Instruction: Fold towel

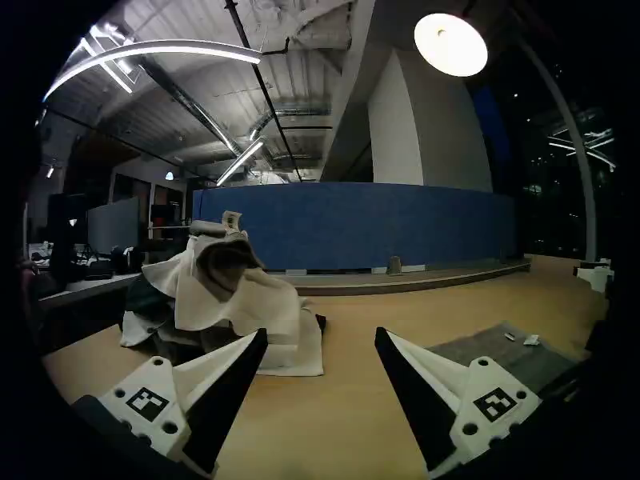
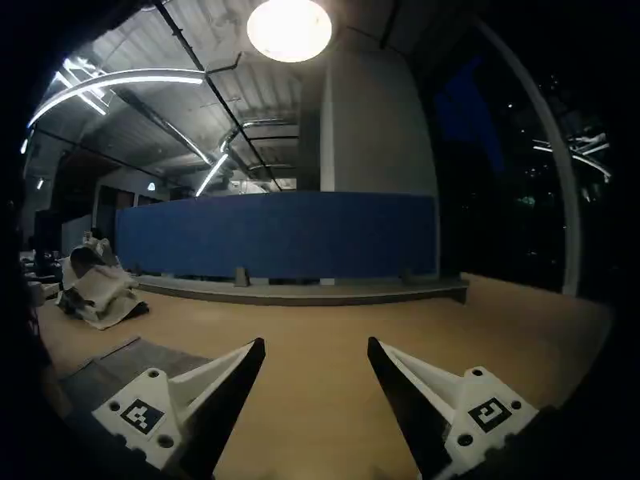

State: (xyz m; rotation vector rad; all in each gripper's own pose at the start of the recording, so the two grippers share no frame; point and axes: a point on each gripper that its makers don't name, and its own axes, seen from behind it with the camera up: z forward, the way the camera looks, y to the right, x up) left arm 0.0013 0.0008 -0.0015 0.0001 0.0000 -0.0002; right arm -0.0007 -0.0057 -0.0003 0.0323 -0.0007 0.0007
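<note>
Lying flat between left tool [image 1: 320, 330] and right tool [image 2: 316, 339]: grey towel [image 1: 488, 346]; both tools wide open, empty.

Wooden table [image 1: 344, 416], blue partition [image 1: 360, 224], round ceiling lamp [image 2: 289, 30], dark windows [image 2: 560, 176].

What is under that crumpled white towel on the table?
Darker cloth peeks out beneath the white towel, with the wooden table below. How many pieces lie underneath is covered.

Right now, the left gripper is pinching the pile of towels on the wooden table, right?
Not quite. The left gripper is open, pinching nothing; the pile of towels lies on the wooden table ahead of it, as the left gripper view shows.
</note>
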